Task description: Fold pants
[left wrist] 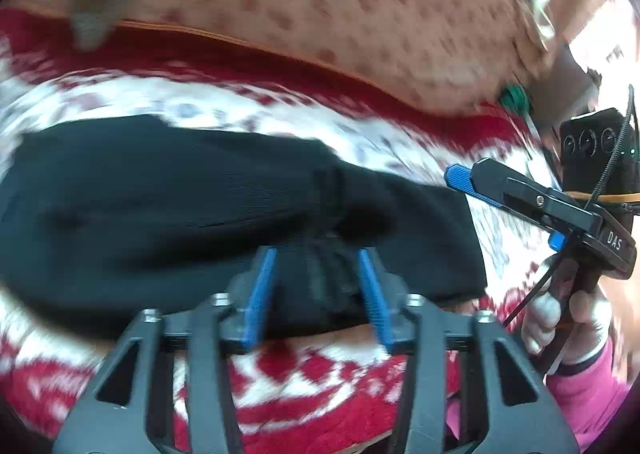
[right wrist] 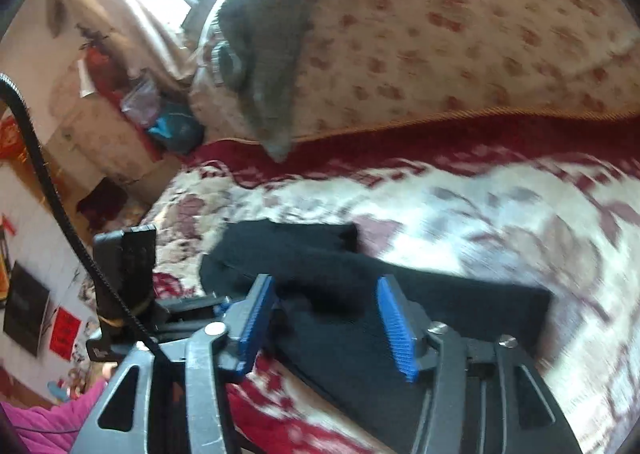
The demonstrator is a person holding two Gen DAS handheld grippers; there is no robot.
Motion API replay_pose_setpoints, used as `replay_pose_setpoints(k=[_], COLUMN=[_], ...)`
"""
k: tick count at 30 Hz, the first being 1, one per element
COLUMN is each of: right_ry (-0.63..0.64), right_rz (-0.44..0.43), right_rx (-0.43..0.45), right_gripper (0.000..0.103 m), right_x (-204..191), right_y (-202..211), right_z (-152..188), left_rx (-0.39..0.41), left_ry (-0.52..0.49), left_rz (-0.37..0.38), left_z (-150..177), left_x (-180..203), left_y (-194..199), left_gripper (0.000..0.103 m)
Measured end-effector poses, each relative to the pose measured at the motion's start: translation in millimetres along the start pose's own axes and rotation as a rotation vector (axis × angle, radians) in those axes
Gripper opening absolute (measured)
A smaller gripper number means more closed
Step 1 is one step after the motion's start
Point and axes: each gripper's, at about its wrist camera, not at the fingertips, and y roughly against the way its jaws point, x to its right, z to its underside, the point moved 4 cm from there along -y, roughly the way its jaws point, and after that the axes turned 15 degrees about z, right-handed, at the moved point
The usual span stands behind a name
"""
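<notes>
Black pants [left wrist: 224,206], apparently folded, on patterned bed [left wrist: 320,374]. Left gripper [left wrist: 316,294] and right gripper [right wrist: 324,318]: fingers released, nothing grasped. Advised: smooth creases, align edges.

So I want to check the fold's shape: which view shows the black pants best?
The left wrist view: the black pants stretch across most of the frame as one long folded band on the red-and-white blanket. The right wrist view shows them smaller and partly hidden behind the right gripper.
</notes>
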Motion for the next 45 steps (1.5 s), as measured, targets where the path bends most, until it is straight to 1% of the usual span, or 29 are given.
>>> replay_pose_setpoints(k=[1, 4, 6, 10, 16, 21, 31, 32, 35, 45], right_ry=[0.017, 0.079, 0.103, 0.124, 0.167, 0.200, 0.285, 0.298, 0.335, 0.532], right_rz=[-0.019, -0.048, -0.080, -0.126, -0.144, -0.146, -0.141, -0.135, -0.130, -0.084], right_rx=[-0.008, -0.036, -0.056, -0.101, -0.140, -0.165, -0.213, -0.220, -0.235, -0.316], right_gripper=[0.058, 0.058, 0.058, 0.058, 0.058, 0.066, 0.067, 0.068, 0.069, 0.069], right_x=[-10.2, -39.4, -56.2, -85.7, -116.4, -131.7, -161.0, -165.7, -177.1, -214.6], right_y=[-6.5, -27.2, -41.5, -70.3, -99.7, -115.3, -147.5, -153.1, -167.2, -223.8], right_z=[-4.8, -14.1, -18.0, -22.0, -22.0, -25.8, -36.3, -37.7, -42.2, -52.2], left_rx=[0.022, 0.078, 0.102, 0.143, 0.179, 0.188, 0.199, 0.204, 0.223, 0.282], left_ry=[0.007, 0.026, 0.036, 0.090, 0.126, 0.151, 0.252, 0.269, 0.308, 0.417], left_rz=[-0.024, -0.154, -0.221, -0.310, -0.403, -0.407, -0.349, -0.340, -0.318, -0.271], left_z=[1.5, 6.6, 10.2, 17.1, 20.8, 22.3, 26.6, 27.5, 29.3, 30.7], left_x=[-4.3, -21.3, -31.9, -56.5, -78.3, -87.8, -106.7, -109.4, -114.6, -131.4], left_y=[10.4, 41.9, 56.7, 83.6, 95.7, 98.1, 103.0, 104.0, 106.7, 102.5], left_gripper=[0.046, 0.046, 0.046, 0.046, 0.046, 0.046, 0.046, 0.046, 0.046, 0.046])
